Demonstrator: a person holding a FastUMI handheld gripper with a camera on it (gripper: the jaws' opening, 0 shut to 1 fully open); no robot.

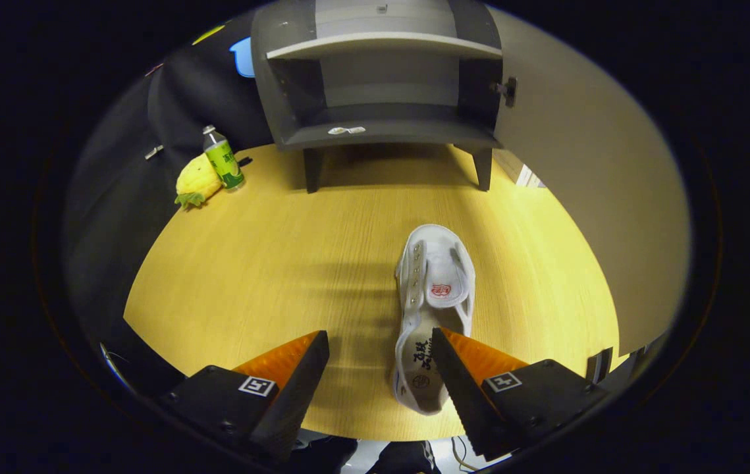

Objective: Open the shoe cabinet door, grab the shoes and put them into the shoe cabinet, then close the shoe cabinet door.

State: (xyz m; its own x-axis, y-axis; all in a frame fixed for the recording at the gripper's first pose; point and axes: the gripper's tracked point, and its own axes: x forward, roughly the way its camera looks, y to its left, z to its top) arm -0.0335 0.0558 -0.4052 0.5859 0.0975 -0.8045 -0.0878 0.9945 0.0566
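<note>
Tongs (pixel 380 368) spread wide and empty hang low over the worktop (pixel 249 263) at the bottom of the frame, with a white shoe (pixel 432 289) lying heel-first toward them. The shoe sits off-centre, its heel tucked beside the right finger rather than in the middle of the gap. At upper centre the cabinet (pixel 381 85) stands with its door (pixel 585 197) swung open along the right side of the frame, the shelves bare but for a small white scrap. A plush pineapple (pixel 195 181) and a bottle (pixel 223 158) stand at upper left, well apart. Closing from here risks the right finger landing on the heel rim instead of beside it, pushing the shoe sideways or pinching only soft canvas, which could fold and slip during the carry. A shoe held by one wall might also swing and clip the shelf edge on the way in.
</note>
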